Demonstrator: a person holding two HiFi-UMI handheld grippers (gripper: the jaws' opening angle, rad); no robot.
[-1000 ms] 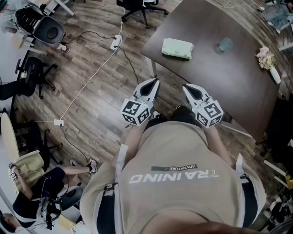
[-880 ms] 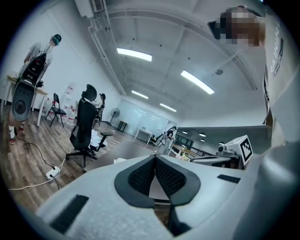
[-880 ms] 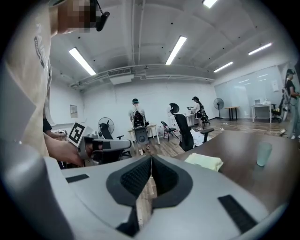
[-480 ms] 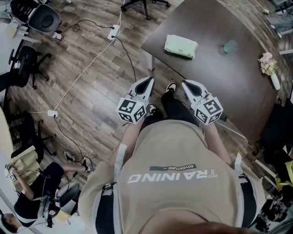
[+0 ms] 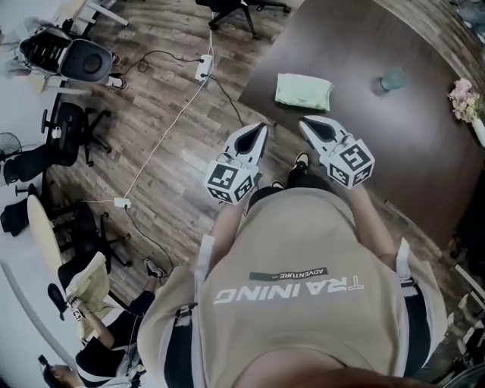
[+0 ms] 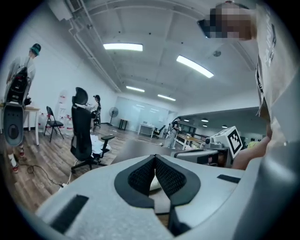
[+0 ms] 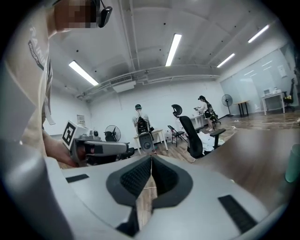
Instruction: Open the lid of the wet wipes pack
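Both grippers are now held nearer the pack (image 5: pixel 304 91) than a second ago, while the pack itself is left unmoved on the surface (image 5: pixel 394 159). The pack, pale green and flat, is seen close to the corner of the dark surface; its lid cannot be made out from the head view.

The left gripper (image 5: pixel 261 129) is held short of the pack, down and to its left, over the wooden floor (image 5: pixel 167 151) just off the surface's edge. Its fingers (image 6: pixel 140 176) are brought together at the tips, and nothing is clamped between them. The right gripper (image 5: pixel 304 123) is held directly below the pack in the head view, apart from it, with its tips about at the surface's edge. Its fingers (image 7: pixel 136 177) are likewise closed on each other, with nothing gripped. The pack is touched by neither gripper.

To the right of the pack, well apart from it, a teal cup (image 5: pixel 392 79) is seen standing on the same surface, and farther right again flowers (image 5: pixel 464 98) are seen at the frame's edge. To the left of the pack, down on the floor, a power strip (image 5: pixel 202 68) is laid, and a white cable (image 5: pixel 163 136) is run from it away from the pack. Above and left of the pack a chair (image 5: pixel 235 9) is partly seen.
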